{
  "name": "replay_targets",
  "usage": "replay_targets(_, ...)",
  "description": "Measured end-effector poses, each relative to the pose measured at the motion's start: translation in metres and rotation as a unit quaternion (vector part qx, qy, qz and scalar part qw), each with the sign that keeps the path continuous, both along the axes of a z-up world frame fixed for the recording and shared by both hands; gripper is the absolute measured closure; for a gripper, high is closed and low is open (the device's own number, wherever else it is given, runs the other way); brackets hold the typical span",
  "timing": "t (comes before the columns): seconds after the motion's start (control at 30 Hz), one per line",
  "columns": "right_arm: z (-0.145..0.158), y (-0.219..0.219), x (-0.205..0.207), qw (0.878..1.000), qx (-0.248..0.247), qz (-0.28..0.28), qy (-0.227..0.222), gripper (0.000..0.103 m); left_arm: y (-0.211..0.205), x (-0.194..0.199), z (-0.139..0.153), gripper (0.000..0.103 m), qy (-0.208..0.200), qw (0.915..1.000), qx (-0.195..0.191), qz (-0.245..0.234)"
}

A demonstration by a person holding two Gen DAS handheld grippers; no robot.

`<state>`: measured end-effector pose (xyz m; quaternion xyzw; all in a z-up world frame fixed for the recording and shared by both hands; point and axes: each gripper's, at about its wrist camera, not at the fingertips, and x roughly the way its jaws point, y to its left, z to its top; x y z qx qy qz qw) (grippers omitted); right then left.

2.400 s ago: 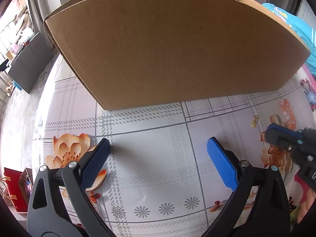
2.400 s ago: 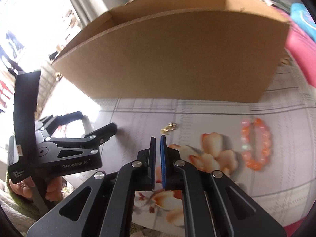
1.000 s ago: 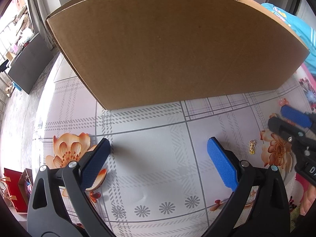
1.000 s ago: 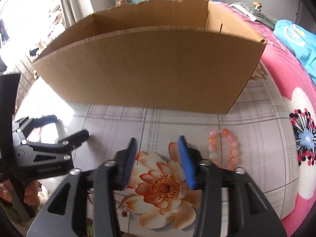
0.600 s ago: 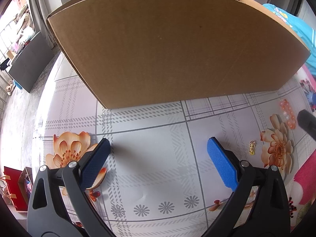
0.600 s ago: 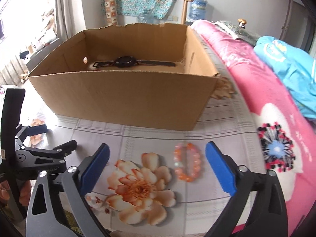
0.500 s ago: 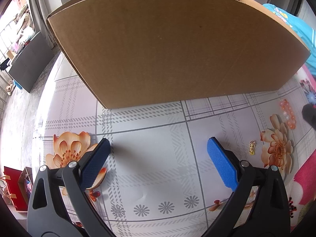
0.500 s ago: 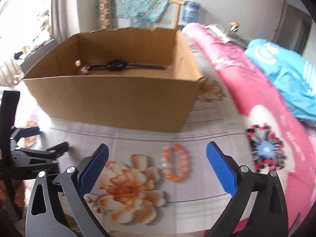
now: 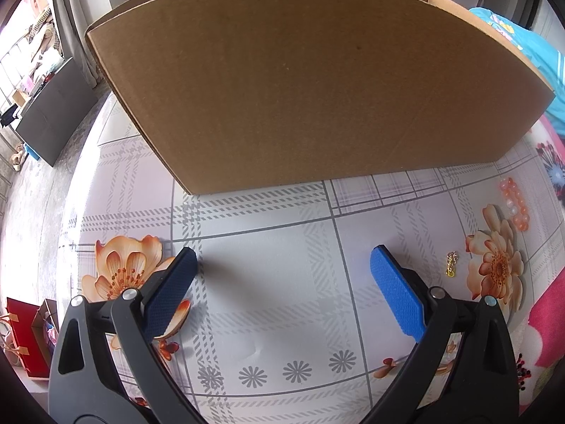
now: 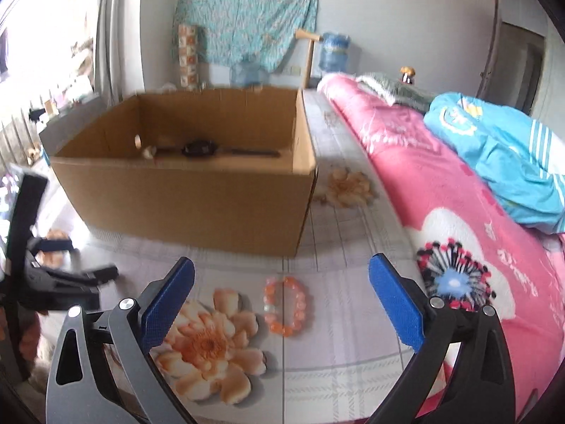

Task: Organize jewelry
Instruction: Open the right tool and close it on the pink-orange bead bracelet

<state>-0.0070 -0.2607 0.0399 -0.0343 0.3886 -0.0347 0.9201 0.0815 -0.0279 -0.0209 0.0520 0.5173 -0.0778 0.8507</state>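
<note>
Right gripper (image 10: pixel 282 293): jaws wide apart, having just been opening, nothing between the pads. Left gripper (image 9: pixel 282 272): jaws wide apart, empty.

Orange and pale beaded bracelet (image 10: pixel 286 305): flat on the floral plaid-patterned bench (image 10: pixel 335 371), just ahead between the right jaws; judged light, hard-beaded, slippery, likely to flop; best pinched across one side of the loop.

Small gold chain earring (image 9: pixel 451 264): just right of the left jaws; tiny.

Open brown cardboard box (image 10: pixel 197 205): beyond, holding a black wristwatch (image 10: pixel 201 148).

Writing: none legible
</note>
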Motion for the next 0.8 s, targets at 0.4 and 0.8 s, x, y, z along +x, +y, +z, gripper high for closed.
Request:
replay_targets(0.4, -0.029, 0.005, 0.017, 0.996, 0.062, 0.034, 0.061, 0.045, 0.0, -0.003, 0.001, 0.008, -0.003, 1.0, 0.0, 0.0)
replay_targets(0.8, -0.057, -0.01, 0.037, 0.992, 0.068, -0.002, 0.109, 0.078, 0.001, -0.002, 0.001, 0.008, -0.003, 1.0, 0.0, 0.0)
